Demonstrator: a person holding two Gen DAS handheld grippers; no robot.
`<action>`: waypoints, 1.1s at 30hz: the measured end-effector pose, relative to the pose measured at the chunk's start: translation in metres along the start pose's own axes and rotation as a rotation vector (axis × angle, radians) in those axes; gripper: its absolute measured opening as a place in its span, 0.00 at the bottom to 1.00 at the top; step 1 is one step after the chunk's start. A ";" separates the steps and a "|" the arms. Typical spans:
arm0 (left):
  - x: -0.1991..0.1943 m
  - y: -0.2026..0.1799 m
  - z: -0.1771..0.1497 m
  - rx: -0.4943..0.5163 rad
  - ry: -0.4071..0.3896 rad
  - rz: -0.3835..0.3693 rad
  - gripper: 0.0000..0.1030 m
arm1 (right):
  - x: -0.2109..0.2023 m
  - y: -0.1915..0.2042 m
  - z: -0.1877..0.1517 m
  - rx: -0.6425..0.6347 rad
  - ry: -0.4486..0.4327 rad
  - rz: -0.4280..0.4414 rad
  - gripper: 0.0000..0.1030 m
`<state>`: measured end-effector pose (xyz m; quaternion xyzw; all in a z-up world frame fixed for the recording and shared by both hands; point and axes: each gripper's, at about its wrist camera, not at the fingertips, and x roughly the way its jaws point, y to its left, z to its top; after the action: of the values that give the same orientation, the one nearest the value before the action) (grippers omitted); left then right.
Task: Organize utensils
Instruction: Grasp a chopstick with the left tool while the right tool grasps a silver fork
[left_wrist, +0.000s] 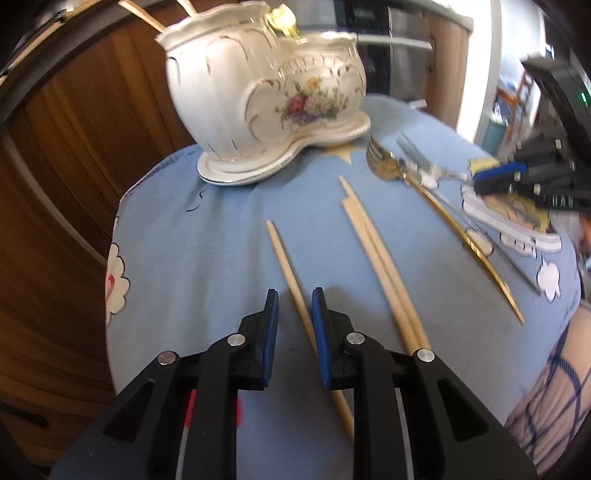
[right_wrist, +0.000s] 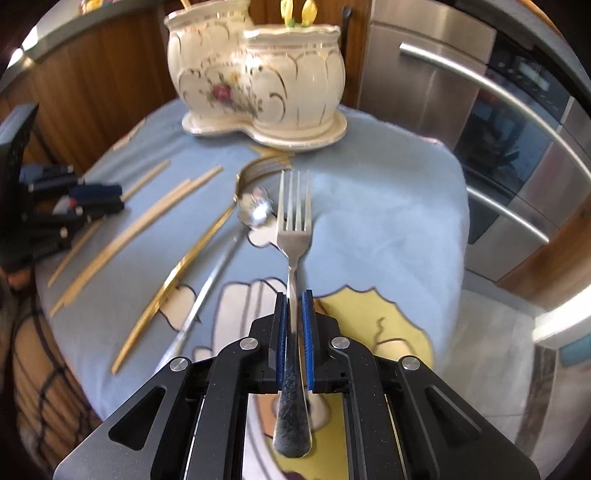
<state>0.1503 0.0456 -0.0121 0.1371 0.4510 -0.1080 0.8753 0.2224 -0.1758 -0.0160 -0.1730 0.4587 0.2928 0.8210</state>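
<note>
Meanwhile, right tongs (right_wrist: 294, 295) clamp a fork (right_wrist: 293, 221); left tongs (left_wrist: 294, 295) loosely straddle a chopstick (left_wrist: 295, 291).

Right gripper (right_wrist: 294, 299) is clamping a fork handle (right_wrist: 293, 373); left gripper (left_wrist: 294, 295) is straddling a chopstick (left_wrist: 295, 291), jaws slightly parted.

No lettering can be read for certain; faint pale marks on the right hand-held gripper (left_wrist: 476, 177) stay illegible

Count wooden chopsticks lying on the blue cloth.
3: one pale wooden chopstick between the left tongs, two side by side to its right. More may sit in the white ceramic holder.
</note>
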 end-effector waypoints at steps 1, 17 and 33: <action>0.000 0.002 0.003 0.013 0.026 -0.009 0.19 | 0.001 -0.002 0.002 -0.021 0.032 0.010 0.09; 0.012 0.021 0.028 0.069 0.252 -0.147 0.17 | 0.018 0.009 0.039 -0.217 0.295 0.033 0.09; -0.018 0.026 0.023 0.022 0.109 -0.084 0.05 | -0.027 -0.002 0.019 -0.135 0.047 0.030 0.06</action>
<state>0.1658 0.0637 0.0190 0.1332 0.5021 -0.1418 0.8426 0.2253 -0.1755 0.0174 -0.2278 0.4595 0.3310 0.7921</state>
